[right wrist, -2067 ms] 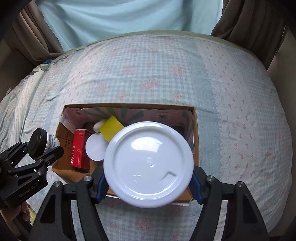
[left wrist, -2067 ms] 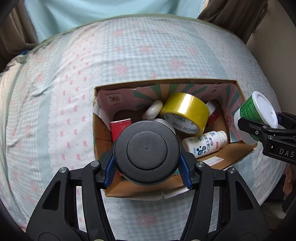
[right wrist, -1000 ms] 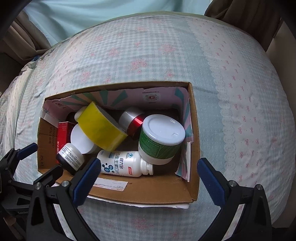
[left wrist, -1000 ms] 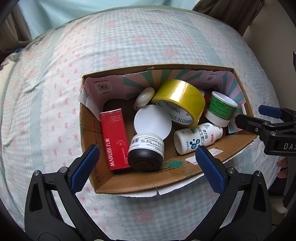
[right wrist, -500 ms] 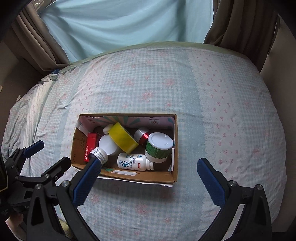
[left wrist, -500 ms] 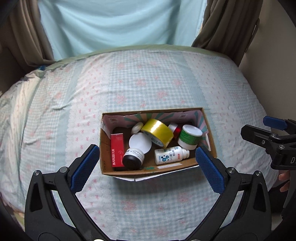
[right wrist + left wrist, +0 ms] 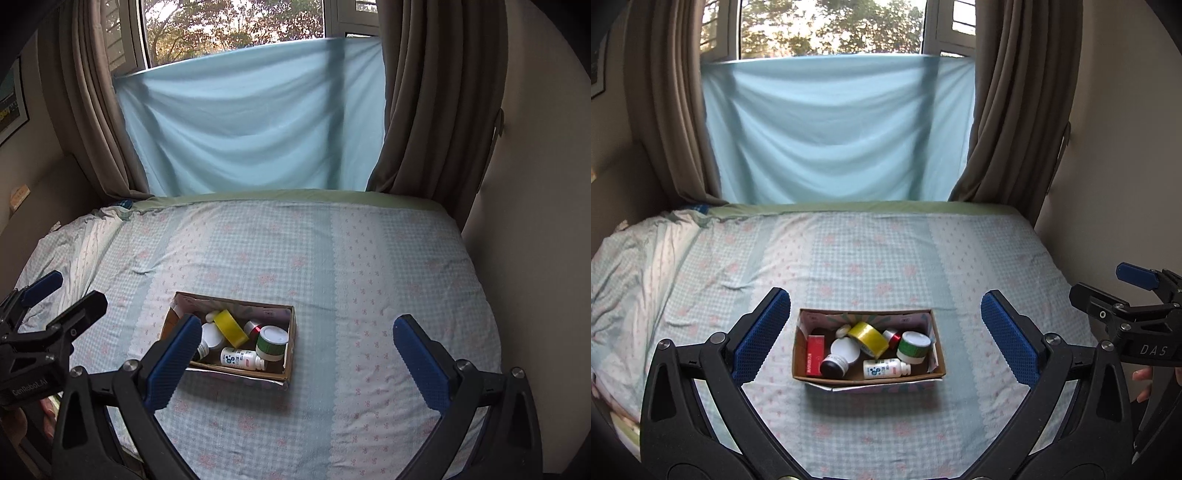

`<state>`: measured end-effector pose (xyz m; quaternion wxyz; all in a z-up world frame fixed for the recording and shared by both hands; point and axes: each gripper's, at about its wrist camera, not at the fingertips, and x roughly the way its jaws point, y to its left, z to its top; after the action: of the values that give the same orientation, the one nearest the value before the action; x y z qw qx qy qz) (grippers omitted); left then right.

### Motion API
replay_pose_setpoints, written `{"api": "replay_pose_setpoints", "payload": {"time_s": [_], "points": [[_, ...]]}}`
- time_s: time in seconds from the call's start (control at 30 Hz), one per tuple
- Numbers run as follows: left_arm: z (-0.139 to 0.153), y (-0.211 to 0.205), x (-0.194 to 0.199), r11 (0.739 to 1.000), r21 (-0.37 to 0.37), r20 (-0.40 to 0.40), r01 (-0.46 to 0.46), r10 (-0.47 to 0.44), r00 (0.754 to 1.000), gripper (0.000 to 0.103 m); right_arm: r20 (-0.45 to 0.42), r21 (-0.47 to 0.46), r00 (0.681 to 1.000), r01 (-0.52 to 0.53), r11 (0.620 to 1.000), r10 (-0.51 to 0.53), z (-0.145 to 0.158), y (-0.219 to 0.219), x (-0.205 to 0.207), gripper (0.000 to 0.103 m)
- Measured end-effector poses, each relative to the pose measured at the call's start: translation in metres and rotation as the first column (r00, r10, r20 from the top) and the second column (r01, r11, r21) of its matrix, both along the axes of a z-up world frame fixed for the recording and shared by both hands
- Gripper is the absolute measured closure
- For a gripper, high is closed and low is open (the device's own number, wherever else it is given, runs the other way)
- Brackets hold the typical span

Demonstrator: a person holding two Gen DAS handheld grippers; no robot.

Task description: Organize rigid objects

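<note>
A cardboard box [image 7: 868, 379] sits on the bed, also in the right wrist view [image 7: 290, 354]. It holds a yellow tape roll [image 7: 868, 339], a green jar with white lid [image 7: 914, 346], a white bottle lying on its side [image 7: 885, 368], a black-capped jar [image 7: 834, 365], a red carton [image 7: 815, 355] and a white round lid [image 7: 846, 349]. My left gripper [image 7: 886, 336] is open and empty, well back from the box. My right gripper [image 7: 295, 354] is open and empty, also well back; it shows at the right edge of the left view [image 7: 1115, 295].
The bed [image 7: 886, 258] has a light blue checked sheet with pink flowers. A crumpled quilt [image 7: 635, 266] lies at the left. Brown curtains [image 7: 1008, 110] and a blue cloth [image 7: 834, 129] hang behind the bed. A wall [image 7: 1126, 166] stands at the right.
Both grippers let go of their jars into the box, opened, and pulled back and up from it. The box now looks small and far.
</note>
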<state>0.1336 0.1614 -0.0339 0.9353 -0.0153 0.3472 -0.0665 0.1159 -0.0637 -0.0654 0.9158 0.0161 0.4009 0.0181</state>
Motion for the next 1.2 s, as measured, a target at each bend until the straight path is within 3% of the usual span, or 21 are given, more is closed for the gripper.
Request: {"api": "replay_pose_setpoints", "payload": {"time_s": [0.3,0.53,1.2], "points": [[0.025,0.002,-0.044,1.000,0.023,0.101,-0.020,0.018,0.995,0.000,0.105,-0.007,0.994,0.029,1.000,-0.029,0.029,-0.014,-0.038,0.000],[0.035,-0.001,-0.051,0.999,0.029,0.150,-0.035,0.031,0.988,0.000,0.148,-0.019,0.987,0.058,0.998,-0.054,0.039,-0.018,-0.049,0.000],[0.038,-0.008,-0.046,0.997,0.054,0.152,-0.054,0.045,0.987,0.000,0.173,-0.005,0.983,0.070,0.998,-0.068,0.042,-0.027,-0.048,0.000]]}}
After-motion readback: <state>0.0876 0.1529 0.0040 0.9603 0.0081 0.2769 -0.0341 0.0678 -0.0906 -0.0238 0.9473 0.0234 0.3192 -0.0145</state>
